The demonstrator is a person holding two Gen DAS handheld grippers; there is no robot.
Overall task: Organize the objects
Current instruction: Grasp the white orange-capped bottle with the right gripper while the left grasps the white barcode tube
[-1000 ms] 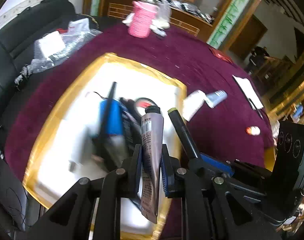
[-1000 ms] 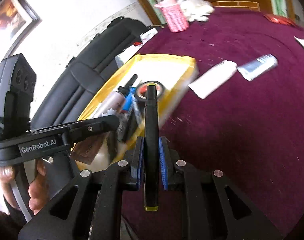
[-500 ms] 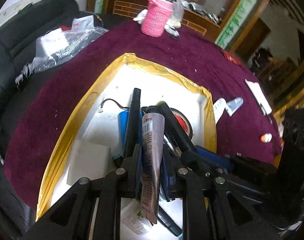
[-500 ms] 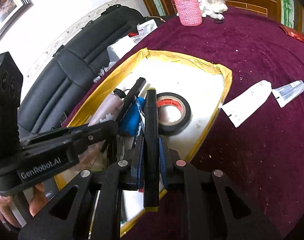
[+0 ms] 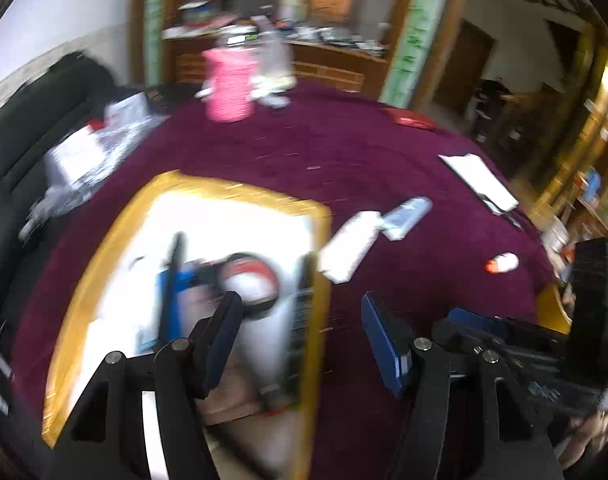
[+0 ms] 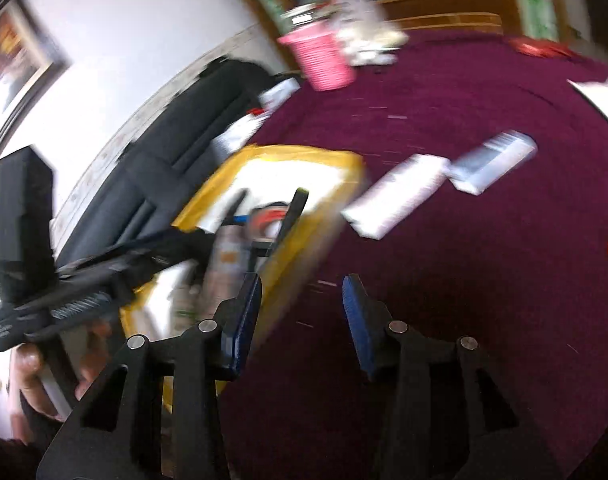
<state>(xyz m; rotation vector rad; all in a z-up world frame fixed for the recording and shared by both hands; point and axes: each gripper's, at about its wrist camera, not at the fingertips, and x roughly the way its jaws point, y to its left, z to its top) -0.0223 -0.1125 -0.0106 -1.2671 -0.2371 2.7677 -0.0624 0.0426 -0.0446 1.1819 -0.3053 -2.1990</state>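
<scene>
Both views are motion-blurred. A white tray with a gold rim (image 5: 321, 264) (image 6: 304, 236) sits on the maroon tablecloth and holds a tape roll (image 5: 252, 276), a blue item (image 5: 172, 280), a black marker (image 6: 292, 212) and a grey tube (image 6: 224, 260). My left gripper (image 5: 300, 336) is open and empty above the tray's right rim. My right gripper (image 6: 300, 312) is open and empty, above the cloth just right of the tray. A white tube (image 5: 351, 246) (image 6: 395, 196) and a blue-white tube (image 5: 407, 216) (image 6: 491, 164) lie on the cloth to the right of the tray.
A pink woven cup (image 5: 228, 84) (image 6: 323, 60) stands at the table's far side. White paper (image 5: 479, 180) and a small red-white item (image 5: 501, 264) lie at the right. A black sofa (image 6: 192, 128) with plastic bags (image 5: 80, 156) borders the left.
Both grippers have opened: the left let go of the grey tube and the right let go of the black marker, which now lie in the tray. Both grippers pulled back and rightward.
</scene>
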